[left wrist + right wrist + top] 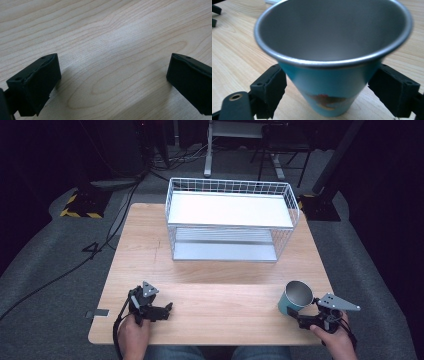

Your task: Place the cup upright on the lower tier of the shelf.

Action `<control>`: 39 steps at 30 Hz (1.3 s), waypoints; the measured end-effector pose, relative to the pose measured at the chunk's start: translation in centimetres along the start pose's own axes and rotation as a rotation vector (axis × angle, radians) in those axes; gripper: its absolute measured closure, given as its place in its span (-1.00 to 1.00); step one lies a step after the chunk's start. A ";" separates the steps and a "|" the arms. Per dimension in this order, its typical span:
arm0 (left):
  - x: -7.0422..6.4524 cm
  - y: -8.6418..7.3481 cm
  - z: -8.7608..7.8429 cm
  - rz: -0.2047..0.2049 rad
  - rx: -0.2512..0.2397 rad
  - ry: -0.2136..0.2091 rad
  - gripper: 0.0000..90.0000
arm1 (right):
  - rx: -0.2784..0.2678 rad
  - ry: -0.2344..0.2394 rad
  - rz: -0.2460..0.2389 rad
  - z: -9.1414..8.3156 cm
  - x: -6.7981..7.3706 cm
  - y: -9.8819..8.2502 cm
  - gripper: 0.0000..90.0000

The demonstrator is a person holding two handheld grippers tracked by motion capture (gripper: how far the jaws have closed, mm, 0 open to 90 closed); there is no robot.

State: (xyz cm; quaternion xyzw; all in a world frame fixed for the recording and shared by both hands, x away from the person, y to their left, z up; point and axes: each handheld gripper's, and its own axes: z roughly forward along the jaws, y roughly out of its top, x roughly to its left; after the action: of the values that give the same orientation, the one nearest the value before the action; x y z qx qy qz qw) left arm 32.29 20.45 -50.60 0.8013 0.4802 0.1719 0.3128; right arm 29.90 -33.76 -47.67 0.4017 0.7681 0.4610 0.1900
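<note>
Right gripper [304, 316] is bracketing a cup [295, 298] at the table's [220, 270] near right corner; left gripper [159, 310] is idling wide open over bare wood.

Nearest the person, the right jaws are standing one on each side of the cup's lower blue wall; whether they are already touching it I cannot tell, and they look slightly apart from it. To grip well, I judge they should be closing slowly and squarely, low on the tapered wall, since a cone tends to squirt upward when pinched. The left gripper is holding nothing, jaws spread far apart. Farther back a white wire shelf [231, 220] is standing, well apart from the cup. The right gripper view is revealing the cup's steel inside and a printed picture near its base; the high view is placing the shelf.
</note>
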 end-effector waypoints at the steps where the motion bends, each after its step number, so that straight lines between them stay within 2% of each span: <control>1: 0.0 0.0 0.0 0.000 0.000 -0.001 -1.00 | 0.002 -0.001 -0.006 0.2 0.0 0.0 -0.65; 7: 0.0 0.0 0.0 0.001 0.001 0.000 -1.00 | -0.008 -0.005 -0.006 1.5 0.0 0.3 -0.65; 9: 0.0 0.0 0.0 0.001 0.001 0.000 -1.00 | -0.025 0.007 -0.011 1.7 0.0 0.4 -0.65; 13: 0.0 0.0 0.0 0.000 0.000 -0.001 -1.00 | -0.019 0.016 -0.028 1.5 0.0 0.4 -0.60; 17: 0.0 0.0 0.0 0.001 0.000 0.000 -1.00 | -0.005 0.010 -0.022 1.3 0.1 0.5 -0.60; 22: 0.0 0.0 0.0 0.001 0.000 0.002 -1.00 | -0.018 0.015 -0.033 0.9 0.2 0.9 -0.59; 29: 0.0 0.0 0.0 0.001 0.001 0.003 -1.00 | -0.034 0.027 -0.039 0.7 0.5 2.0 -0.59; 39: 0.0 0.0 0.0 -0.004 0.002 0.002 -1.00 | -0.039 0.057 -0.055 1.5 1.2 4.4 -0.59</control>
State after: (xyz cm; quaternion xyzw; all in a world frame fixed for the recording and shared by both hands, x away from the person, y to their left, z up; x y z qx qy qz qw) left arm 32.31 20.40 -50.58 0.8005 0.4821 0.1715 0.3121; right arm 32.10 -30.90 -44.50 0.3632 0.7748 0.4819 0.1884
